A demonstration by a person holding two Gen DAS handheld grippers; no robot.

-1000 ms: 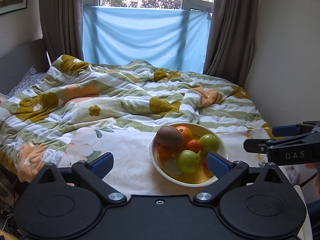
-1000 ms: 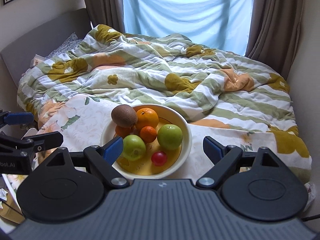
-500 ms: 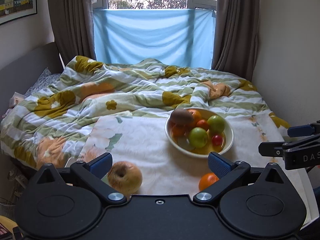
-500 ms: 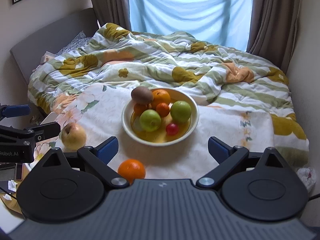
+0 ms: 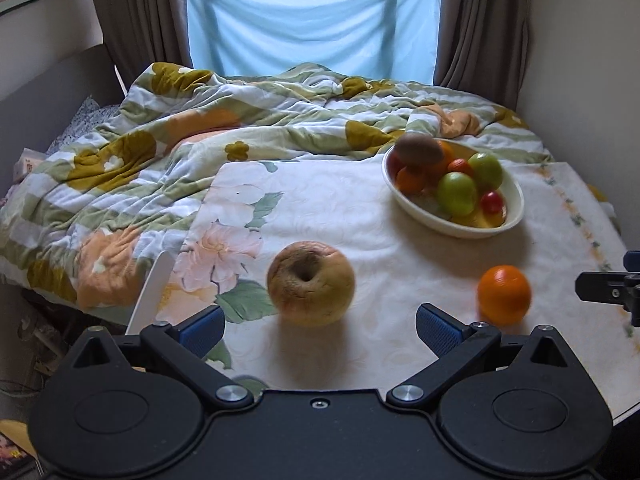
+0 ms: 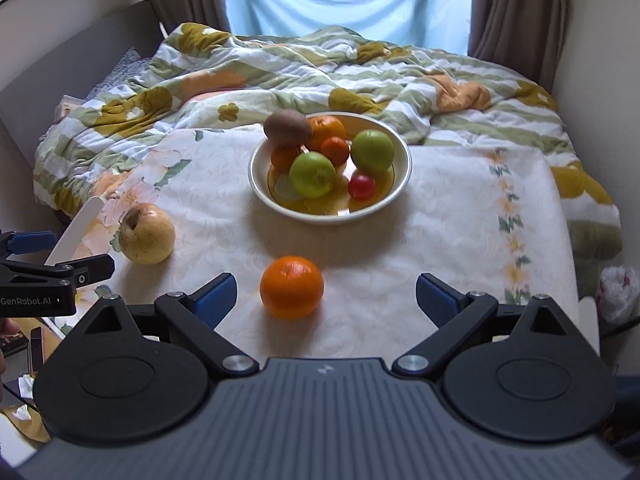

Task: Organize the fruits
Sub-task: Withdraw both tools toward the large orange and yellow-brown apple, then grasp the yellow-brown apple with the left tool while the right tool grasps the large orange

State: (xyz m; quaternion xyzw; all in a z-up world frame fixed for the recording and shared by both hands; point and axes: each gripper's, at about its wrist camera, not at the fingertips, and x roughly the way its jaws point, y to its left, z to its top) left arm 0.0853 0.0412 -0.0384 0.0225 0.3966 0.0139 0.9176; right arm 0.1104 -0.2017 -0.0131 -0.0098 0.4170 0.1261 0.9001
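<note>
both grippers have pulled back from the bowl [image 6: 402, 178] in the last second, so the cameras now see more of the table [image 6: 460, 240] with its flowery cloth. a moment ago only the bowl showed, and now two loose fruits show too. the left gripper [image 5: 318, 326] is wide open and holds nothing, and the big yellow apple [image 5: 311, 283] sits on the cloth right in front of it, lined up between its blue fingers [image 5: 202, 328]. the right gripper [image 6: 325, 298] is wide open and empty too, and the orange [image 6: 291, 287] sits on the cloth just ahead of it, a bit nearer its left finger. the apple and the orange are apart from each other and both are well apart from the bowl. the bowl stands farther back on the table, near the striped blanket [image 6: 280, 76], and it already has a brown kiwi [image 6: 287, 128] on top, two green apples, some small oranges and a little red fruit inside. i think the pull back means each gripper is now getting ready to pick up its own fruit. the two loose fruits probably need to go in the bowl, so the job is not done yet. both fruits are round and could roll if bumped.
</note>
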